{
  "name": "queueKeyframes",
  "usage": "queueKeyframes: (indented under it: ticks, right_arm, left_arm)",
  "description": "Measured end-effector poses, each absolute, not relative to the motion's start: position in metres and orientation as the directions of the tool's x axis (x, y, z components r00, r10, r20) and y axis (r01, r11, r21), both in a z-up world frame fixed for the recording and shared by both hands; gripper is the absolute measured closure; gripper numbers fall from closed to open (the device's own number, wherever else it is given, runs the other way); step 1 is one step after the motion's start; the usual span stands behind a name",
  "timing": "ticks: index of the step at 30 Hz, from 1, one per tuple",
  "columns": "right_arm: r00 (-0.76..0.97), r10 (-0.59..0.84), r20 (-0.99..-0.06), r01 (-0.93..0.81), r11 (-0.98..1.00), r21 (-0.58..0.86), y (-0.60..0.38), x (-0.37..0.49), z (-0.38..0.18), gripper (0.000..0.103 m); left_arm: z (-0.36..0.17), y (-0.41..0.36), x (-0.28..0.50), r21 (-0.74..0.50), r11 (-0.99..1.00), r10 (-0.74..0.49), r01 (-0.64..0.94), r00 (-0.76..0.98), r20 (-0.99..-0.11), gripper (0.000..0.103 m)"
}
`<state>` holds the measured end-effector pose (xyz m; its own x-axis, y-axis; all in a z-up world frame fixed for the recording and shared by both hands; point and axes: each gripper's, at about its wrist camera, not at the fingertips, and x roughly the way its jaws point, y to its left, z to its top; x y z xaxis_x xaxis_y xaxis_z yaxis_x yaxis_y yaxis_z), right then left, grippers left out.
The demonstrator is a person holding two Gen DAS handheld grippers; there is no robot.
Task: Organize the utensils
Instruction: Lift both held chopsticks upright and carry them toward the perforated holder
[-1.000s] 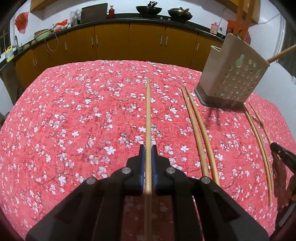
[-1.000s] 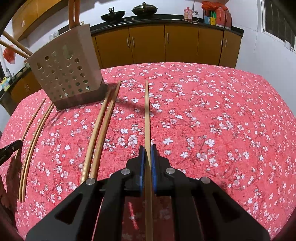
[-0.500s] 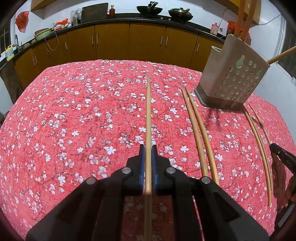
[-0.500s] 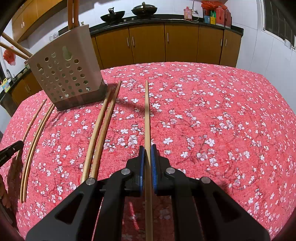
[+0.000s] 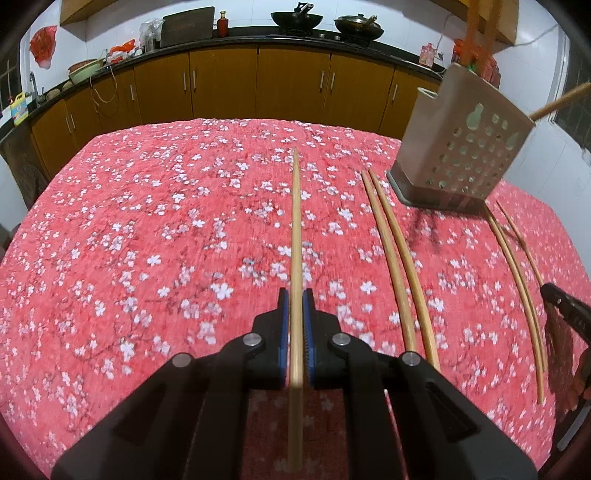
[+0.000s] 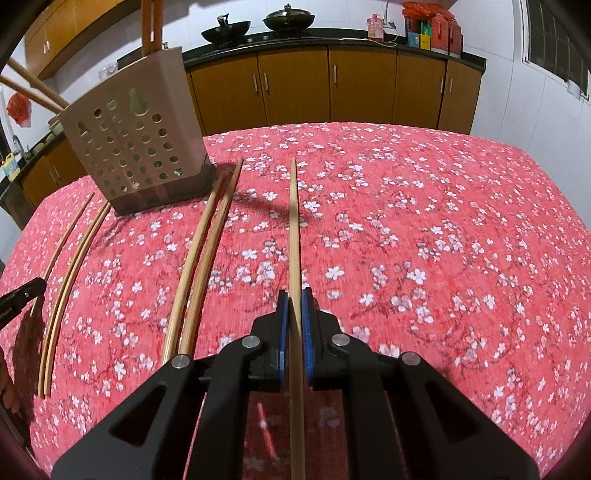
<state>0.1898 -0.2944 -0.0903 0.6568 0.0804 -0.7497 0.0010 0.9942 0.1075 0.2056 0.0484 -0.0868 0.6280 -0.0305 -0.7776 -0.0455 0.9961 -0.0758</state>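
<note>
My left gripper (image 5: 295, 297) is shut on a long wooden chopstick (image 5: 296, 221) that points away over the red flowered tablecloth (image 5: 147, 240). My right gripper (image 6: 294, 295) is shut on another chopstick (image 6: 293, 221) the same way. A beige perforated utensil holder (image 5: 465, 147) (image 6: 136, 147) stands at the back between the two, with chopsticks sticking out of its top. One pair of chopsticks (image 5: 395, 258) (image 6: 66, 266) lies left of the holder, a second pair (image 5: 517, 277) (image 6: 199, 258) right of it. Each gripper shows at the edge of the other's view: the right gripper (image 5: 565, 310) and the left gripper (image 6: 22, 295).
Brown kitchen cabinets (image 5: 258, 85) under a dark counter run behind the table, with woks (image 5: 295, 18) and bottles on top. A window (image 6: 554, 44) is on the right wall. The tablecloth (image 6: 443, 240) is bare to the right of the right gripper.
</note>
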Motion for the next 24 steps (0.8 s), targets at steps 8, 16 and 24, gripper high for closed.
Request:
queueKeyframes:
  ticks: [8,16,24]
  right_arm:
    - [0.66,0.1,-0.745,-0.001,0.991,0.132,-0.298,0.186,-0.088,0.095]
    - [0.738,0.098,-0.668,-0.001,0.99,0.144,-0.309,0.17,-0.048,0.095]
    - [0.824,0.081,-0.561,0.009,0.988,0.156,-0.319,0.161,-0.004,0.095]
  left_arm:
    - [-0.087,0.047,0.198,-0.068,0.997,-0.025,-0.045,0.627,-0.779,0.095]
    - [-0.065,0.05,0.197,-0.064,0.997,-0.025,-0.037,0.645,-0.764,0.095]
    - [-0.011,0.059,0.189,-0.11,0.993,-0.048,-0.035,0.742,-0.669,0.095]
